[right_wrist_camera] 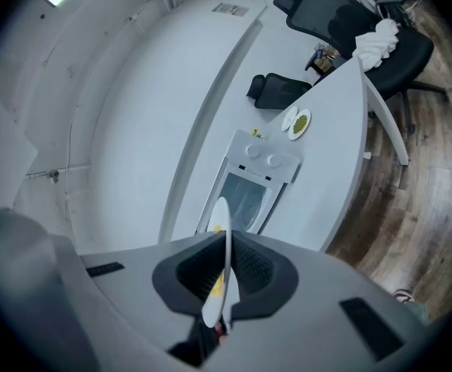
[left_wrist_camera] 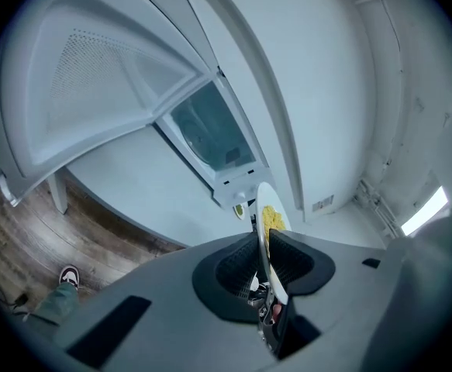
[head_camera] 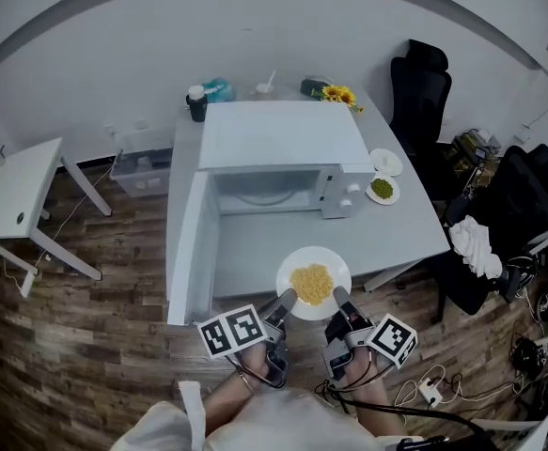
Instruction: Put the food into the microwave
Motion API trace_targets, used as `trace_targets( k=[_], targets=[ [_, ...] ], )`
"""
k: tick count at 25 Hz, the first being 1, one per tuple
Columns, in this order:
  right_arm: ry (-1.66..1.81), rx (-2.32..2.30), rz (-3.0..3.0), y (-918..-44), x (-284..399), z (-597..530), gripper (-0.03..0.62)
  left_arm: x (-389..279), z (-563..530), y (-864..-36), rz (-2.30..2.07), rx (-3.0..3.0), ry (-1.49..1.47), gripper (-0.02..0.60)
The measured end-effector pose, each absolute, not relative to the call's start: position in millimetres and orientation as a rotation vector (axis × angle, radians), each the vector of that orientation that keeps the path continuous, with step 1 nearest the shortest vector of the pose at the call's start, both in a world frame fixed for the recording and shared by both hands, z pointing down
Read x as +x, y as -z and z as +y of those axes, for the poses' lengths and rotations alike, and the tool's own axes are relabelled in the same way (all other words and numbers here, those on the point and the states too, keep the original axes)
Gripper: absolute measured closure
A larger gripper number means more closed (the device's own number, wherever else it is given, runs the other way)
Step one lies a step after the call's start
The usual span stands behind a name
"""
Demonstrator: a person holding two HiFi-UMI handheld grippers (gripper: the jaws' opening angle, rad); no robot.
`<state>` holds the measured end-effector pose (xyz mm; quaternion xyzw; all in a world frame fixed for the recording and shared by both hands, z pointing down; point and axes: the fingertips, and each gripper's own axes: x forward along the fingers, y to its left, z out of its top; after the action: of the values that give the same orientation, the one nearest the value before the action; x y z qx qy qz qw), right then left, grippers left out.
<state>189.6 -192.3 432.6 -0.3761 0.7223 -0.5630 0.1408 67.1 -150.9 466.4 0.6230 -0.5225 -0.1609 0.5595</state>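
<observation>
A white plate point(head_camera: 297, 259) with a heap of yellow food point(head_camera: 311, 283) hangs over the table's near edge, in front of the white microwave point(head_camera: 283, 134). The microwave door point(head_camera: 187, 242) stands open to the left, and the cavity point(head_camera: 264, 191) shows nothing inside. My left gripper point(head_camera: 288, 299) is shut on the plate's near left rim. My right gripper point(head_camera: 339, 297) is shut on its near right rim. In the left gripper view the plate point(left_wrist_camera: 261, 196) runs edge-on between the pads of the left gripper point(left_wrist_camera: 266, 258). In the right gripper view the plate point(right_wrist_camera: 222, 215) is pinched the same way in the right gripper point(right_wrist_camera: 226, 273).
A small plate of green food point(head_camera: 382, 189) and an empty small plate point(head_camera: 386, 162) lie right of the microwave. Behind it are a cup point(head_camera: 196, 103) and yellow flowers point(head_camera: 339, 94). Black office chairs point(head_camera: 422, 92) stand at the right, one with a white cloth point(head_camera: 473, 242). A white side table point(head_camera: 20, 191) is at the left.
</observation>
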Motion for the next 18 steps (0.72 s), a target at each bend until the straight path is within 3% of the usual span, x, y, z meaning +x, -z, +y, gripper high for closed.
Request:
trace_targets(
  k=[18],
  targets=[
    [1.805, -0.894, 2.211, -451.6, 155.3, -271.9, 0.569, 37.6, -204.0, -470.7, -1.439, 1.31, 0.484, 0.278]
  ],
)
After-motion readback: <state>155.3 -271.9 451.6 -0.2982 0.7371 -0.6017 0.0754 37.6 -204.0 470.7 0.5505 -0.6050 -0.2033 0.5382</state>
